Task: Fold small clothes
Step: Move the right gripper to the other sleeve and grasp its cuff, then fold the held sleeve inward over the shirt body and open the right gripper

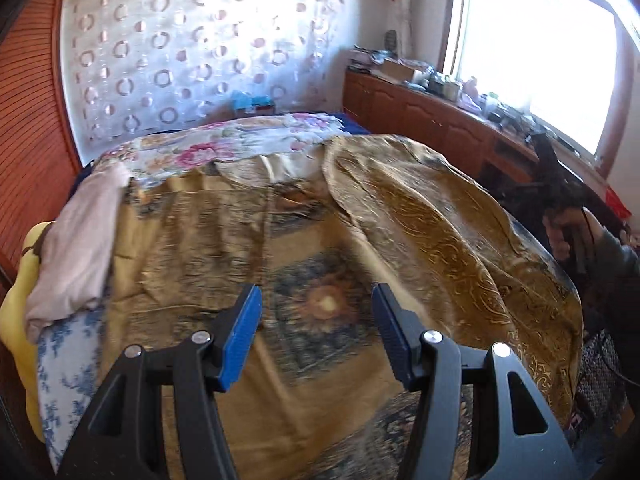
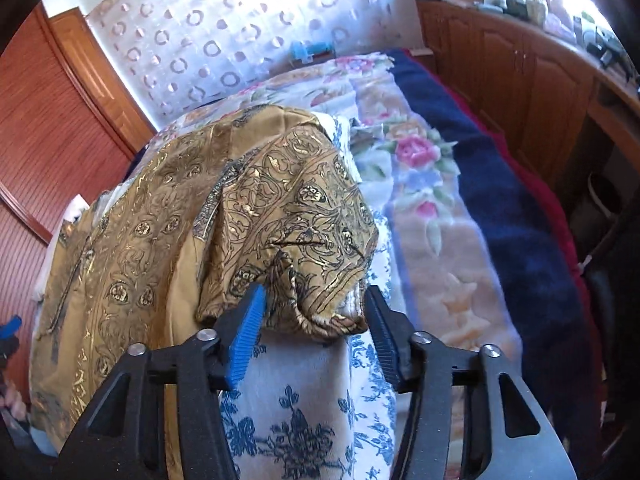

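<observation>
In the left wrist view, the left gripper (image 1: pixel 316 336) hangs with its jaws wide apart and nothing between them, over the gold patterned cloth (image 1: pixel 360 240) that fills the middle of the frame. A pale pink garment (image 1: pixel 80 248) lies at the left edge.

In the right wrist view, the right gripper (image 2: pixel 312 344) is spread wide too, a bunched corner of the gold patterned cloth (image 2: pixel 288 220) lying between its fingers, above a blue-flowered white sheet (image 2: pixel 304 420) at bottom centre.

The left wrist view is motion-blurred over the gold cloth (image 1: pixel 320 240), smearing its pattern. At the far right a dim hand (image 1: pixel 562 232) grips something dark, too shadowed to identify. Small clutter (image 1: pixel 440 80) on the cabinet under the window is unreadable.
</observation>
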{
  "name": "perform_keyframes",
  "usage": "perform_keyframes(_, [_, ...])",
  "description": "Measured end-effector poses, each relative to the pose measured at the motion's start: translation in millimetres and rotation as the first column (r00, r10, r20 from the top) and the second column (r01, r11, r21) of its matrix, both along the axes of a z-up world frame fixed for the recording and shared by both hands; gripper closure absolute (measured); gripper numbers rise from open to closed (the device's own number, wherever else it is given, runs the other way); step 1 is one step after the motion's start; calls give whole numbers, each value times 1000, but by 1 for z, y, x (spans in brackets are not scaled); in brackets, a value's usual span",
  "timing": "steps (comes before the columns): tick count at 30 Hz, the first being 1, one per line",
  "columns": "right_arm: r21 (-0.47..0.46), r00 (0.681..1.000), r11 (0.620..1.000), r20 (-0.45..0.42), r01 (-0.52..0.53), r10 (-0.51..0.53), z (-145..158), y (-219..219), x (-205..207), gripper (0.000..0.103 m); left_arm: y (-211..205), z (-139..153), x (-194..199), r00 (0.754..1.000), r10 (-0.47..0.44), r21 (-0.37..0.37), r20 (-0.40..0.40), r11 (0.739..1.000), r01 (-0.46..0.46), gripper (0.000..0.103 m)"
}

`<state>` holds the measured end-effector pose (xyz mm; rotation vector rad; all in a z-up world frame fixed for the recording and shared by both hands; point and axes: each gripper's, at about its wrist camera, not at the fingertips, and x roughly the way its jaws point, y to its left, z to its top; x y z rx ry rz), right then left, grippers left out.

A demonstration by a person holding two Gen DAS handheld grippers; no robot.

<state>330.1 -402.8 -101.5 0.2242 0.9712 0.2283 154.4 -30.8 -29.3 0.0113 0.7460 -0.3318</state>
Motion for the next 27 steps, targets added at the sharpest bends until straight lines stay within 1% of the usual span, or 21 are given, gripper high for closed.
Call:
perform_keyframes(2, [18, 1000, 1000, -8, -4, 4, -1, -2, 2, 66, -6, -3, -1, 1000, -10, 8, -5, 1000, 10, 46])
perform_keyframes(3, [29, 1000, 1000, -6, -11, 11, 0, -3, 1, 72, -9, -4, -1, 1000, -15, 7, -9, 1000, 15, 46])
perform_keyframes(4, [21, 1000, 1000, -1, -11, 11, 1, -3, 1, 76, -10, -4, -1, 1000, -17, 6, -12, 1000, 17, 46])
perform_keyframes(5, [5, 1000, 1000, 4, -8, 8, 2, -2, 1, 78, -10, -5, -1, 1000, -17, 4, -14, 1000, 17, 46])
perform_keyframes(7, [-36, 1000, 999, 15, -23, 23, 7, 2, 0, 88, -11, -6, -2, 1000, -13, 1, -15, 1000, 13, 46])
perform_keyframes(9, [-88, 999, 996, 42, -30, 34, 14, 7, -2, 93, -9, -6, -3, 1000, -8, -4, -16, 1000, 8, 46])
perform_keyframes(11, [-128, 997, 991, 69, -29, 38, 22, 11, -3, 94, -7, -5, -6, 1000, -4, -12, -14, 1000, 4, 46])
perform_keyframes(14, [-196, 989, 980, 137, -24, 52, 42, 21, -6, 94, -7, -5, -9, 1000, 2, -13, -9, 1000, -2, 46])
perform_keyframes(17, [-238, 974, 971, 209, -33, 85, 64, 36, -10, 94, -6, -4, -10, 1000, 9, -16, -4, 1000, -9, 46])
perform_keyframes(19, [-261, 959, 964, 254, -58, 127, 82, 53, -13, 95, -5, -3, -13, 1000, 13, -18, 3, 1000, -13, 46])
perform_keyframes(23, [-282, 931, 951, 297, -125, 210, 101, 88, -17, 94, -5, 0, -17, 1000, 13, -24, 13, 1000, -13, 46])
perform_keyframes(27, [-251, 905, 945, 315, -212, 287, 109, 127, -30, 94, -4, 5, -23, 1000, 16, -29, 26, 999, -15, 46])
